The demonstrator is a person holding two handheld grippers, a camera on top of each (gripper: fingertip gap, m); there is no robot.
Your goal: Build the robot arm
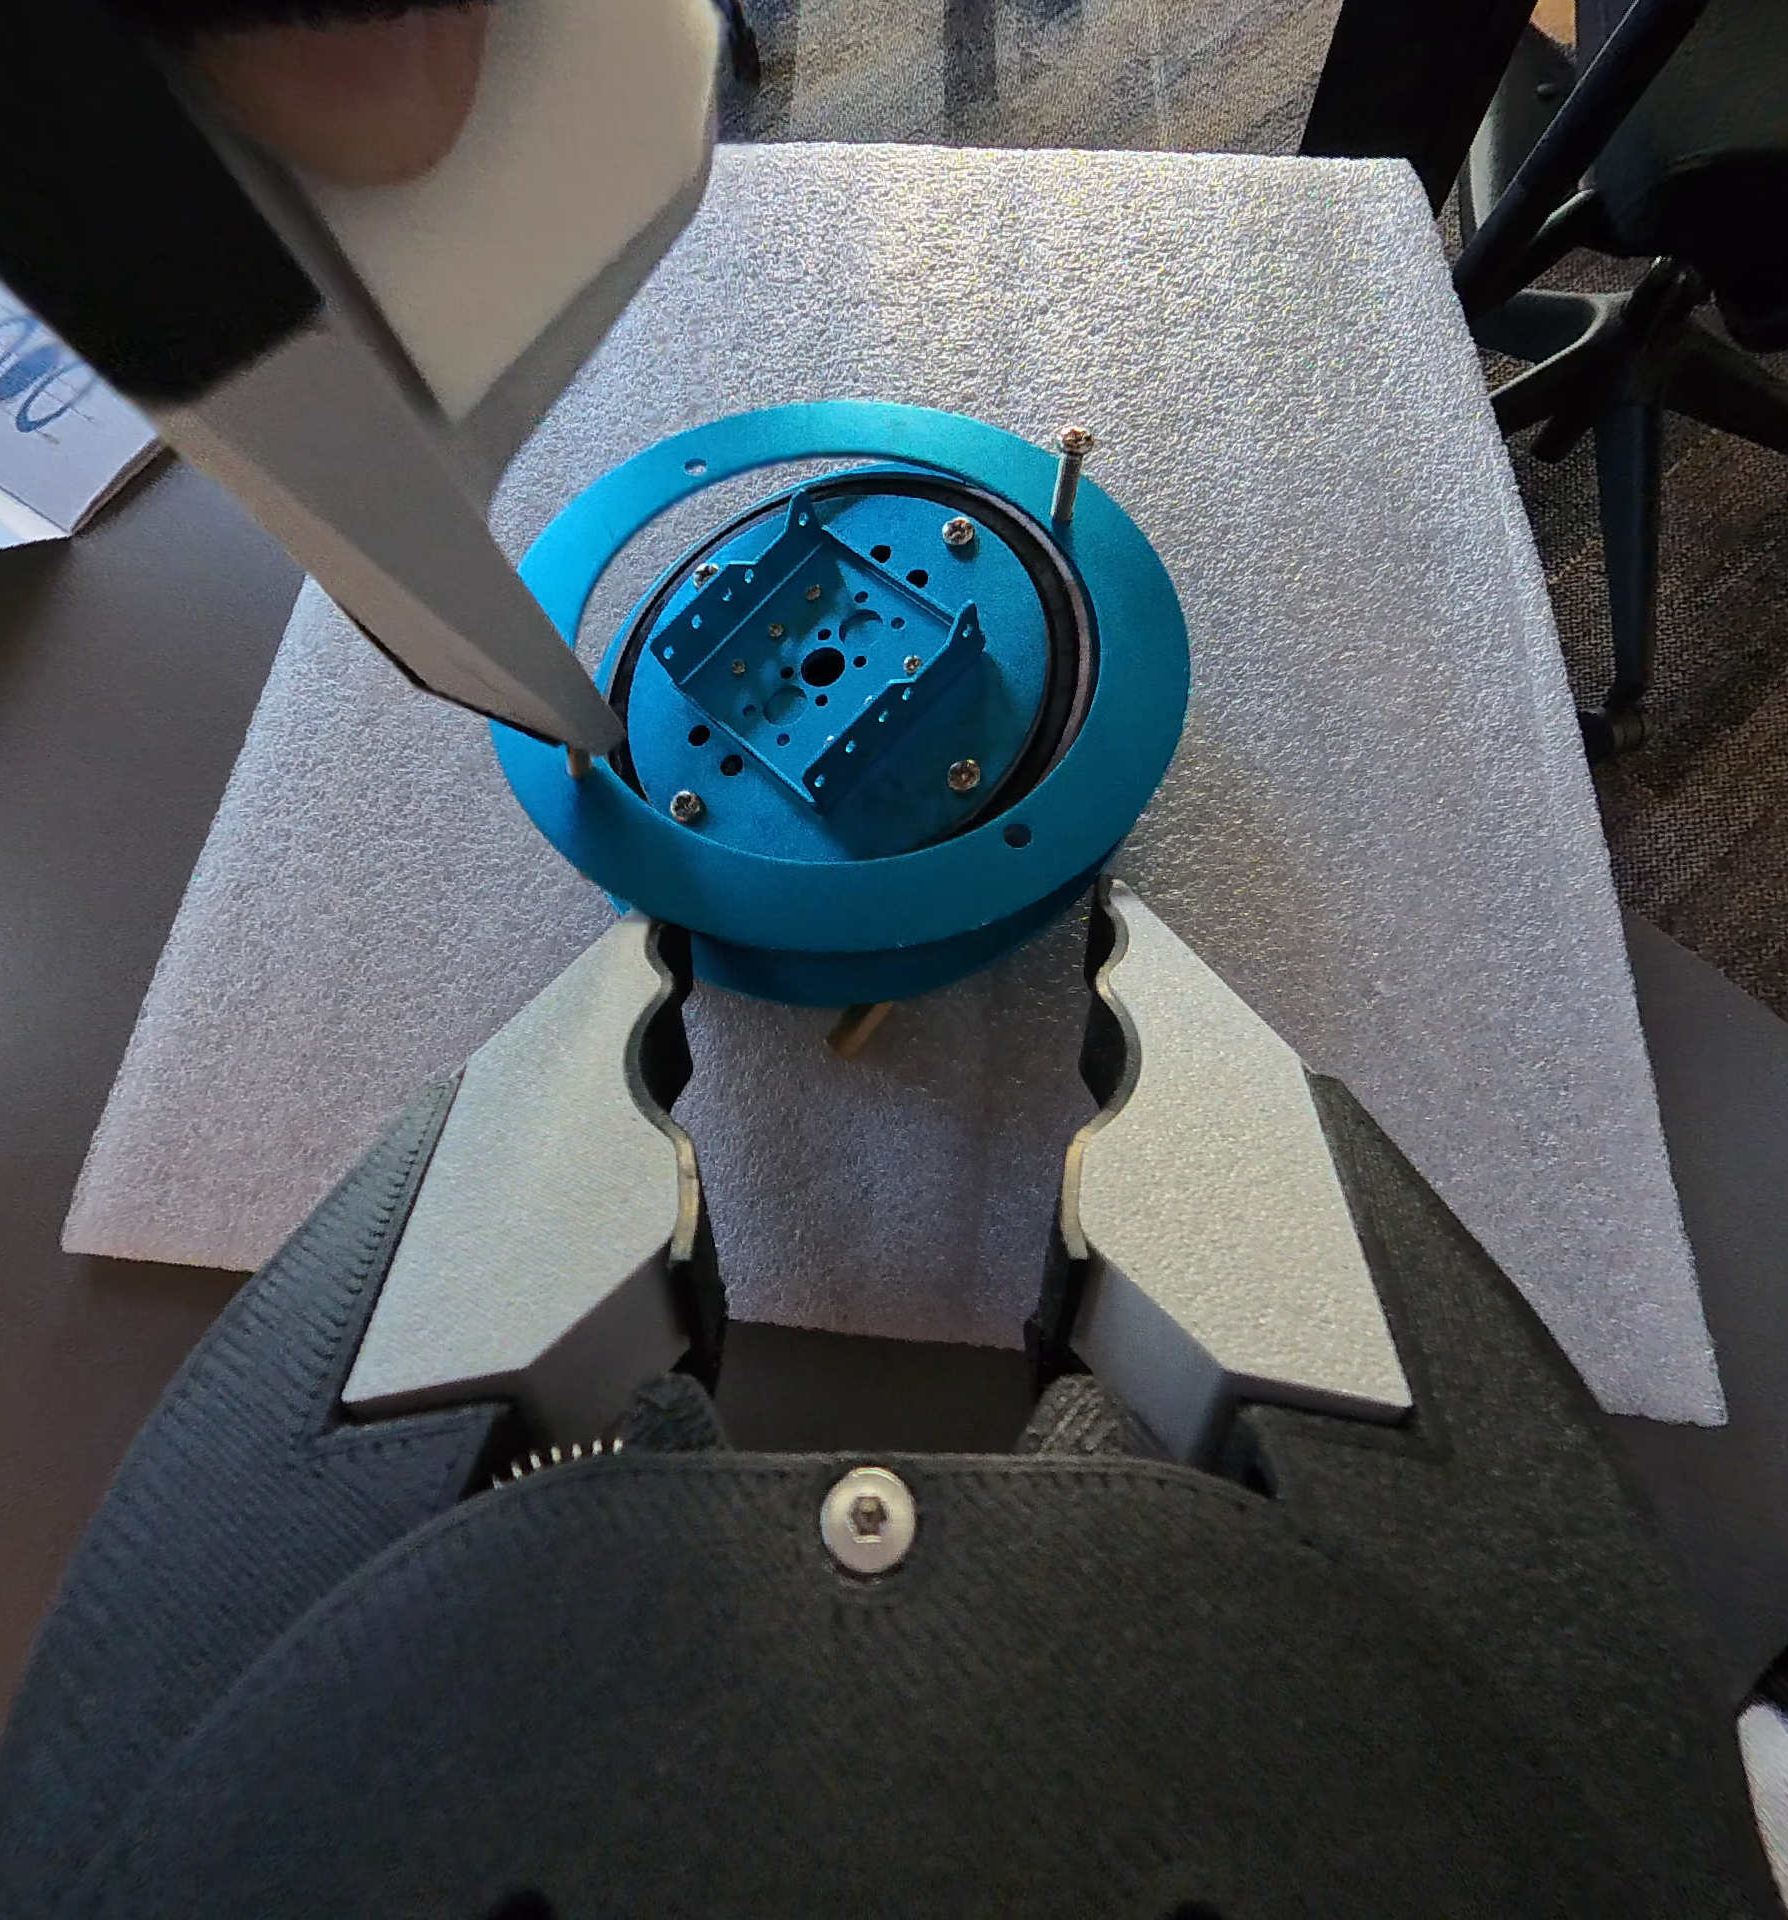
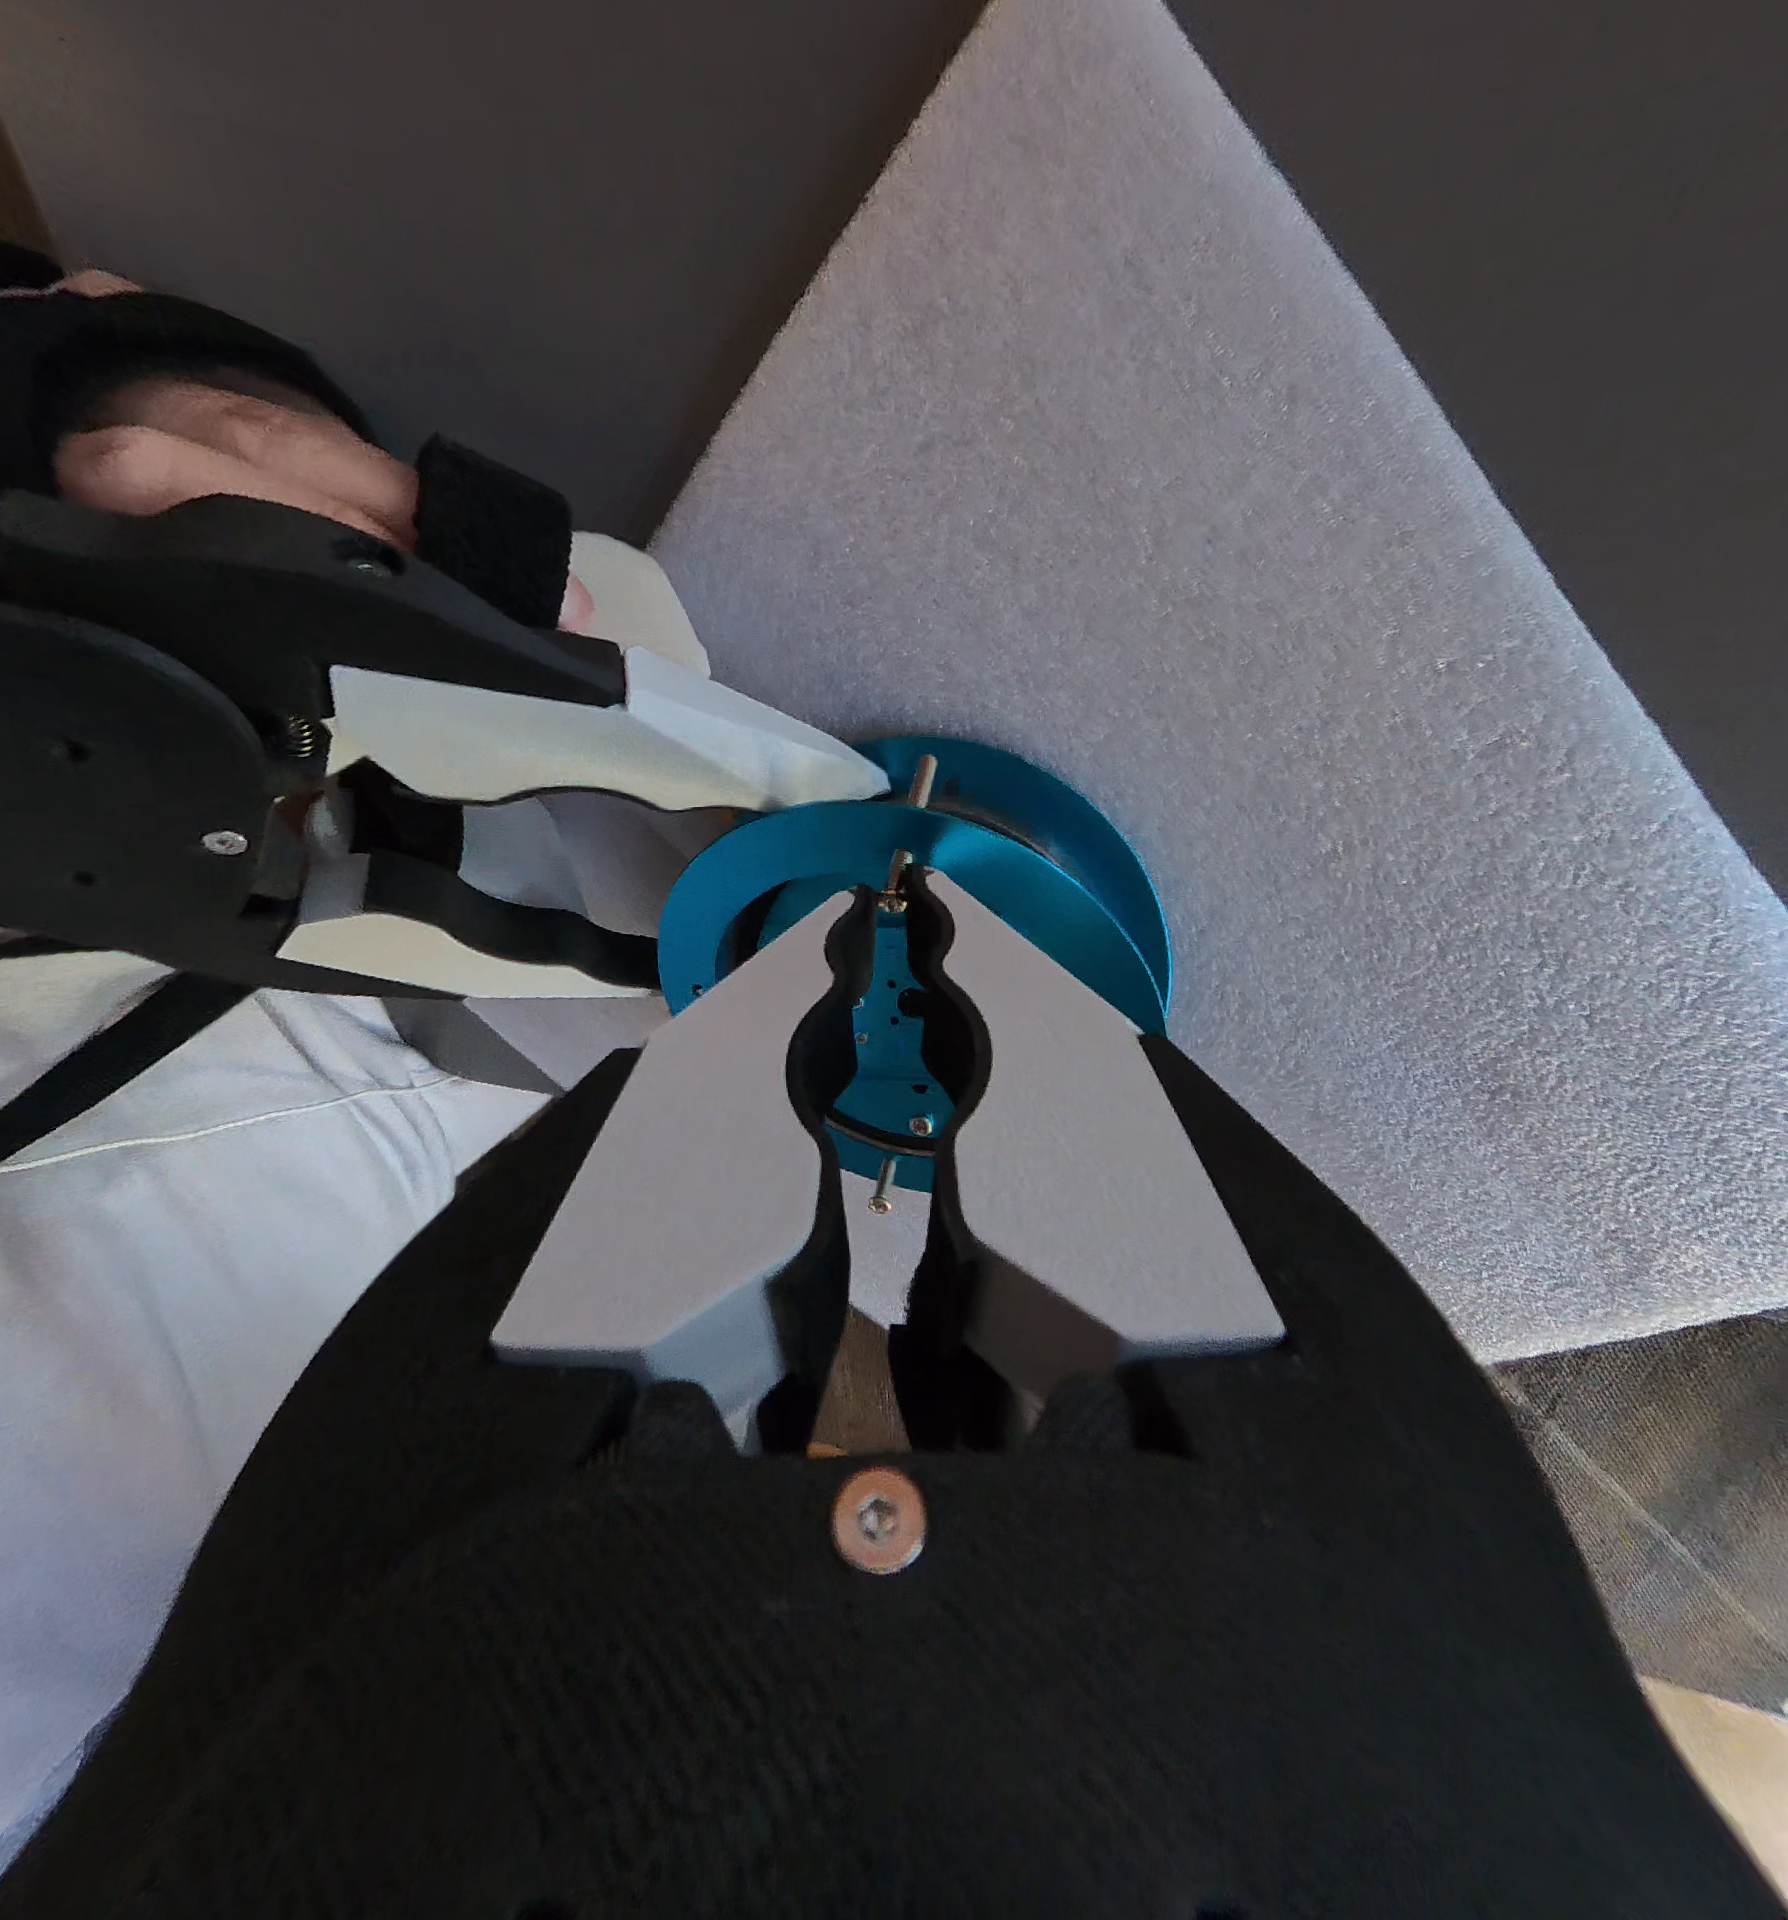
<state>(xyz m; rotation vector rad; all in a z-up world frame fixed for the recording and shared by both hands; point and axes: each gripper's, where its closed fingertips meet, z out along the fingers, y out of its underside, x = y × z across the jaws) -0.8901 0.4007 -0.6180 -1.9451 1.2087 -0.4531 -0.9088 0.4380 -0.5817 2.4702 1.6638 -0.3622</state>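
Observation:
A blue round metal assembly [image 1: 1129, 665] lies on a white foam sheet [image 1: 1181, 364]. A loose blue ring [image 1: 848, 883] sits tilted over an inner disc with a U-shaped bracket [image 1: 817, 665]. My left gripper [image 1: 879, 914] has its fingertips against both sides of the assembly's lower plate at its near edge. My right gripper [image 2: 900, 883] reaches in from the upper left in the left wrist view [image 1: 589, 743] and is shut on a small screw [image 1: 576, 766] standing in the ring. A second screw [image 1: 1072, 473] stands upright in the ring's far right side.
The foam sheet [image 2: 1233, 520] lies on a dark grey table [image 1: 90, 831]. Papers [image 1: 7, 416] lie at the table's left edge. A black office chair [image 1: 1648, 343] stands at the far right. A brass standoff [image 1: 859, 1039] shows under the assembly. A person's hand [image 2: 225, 457] holds the left gripper. The tips of one gripper are about 6 cm away from the tips of the other.

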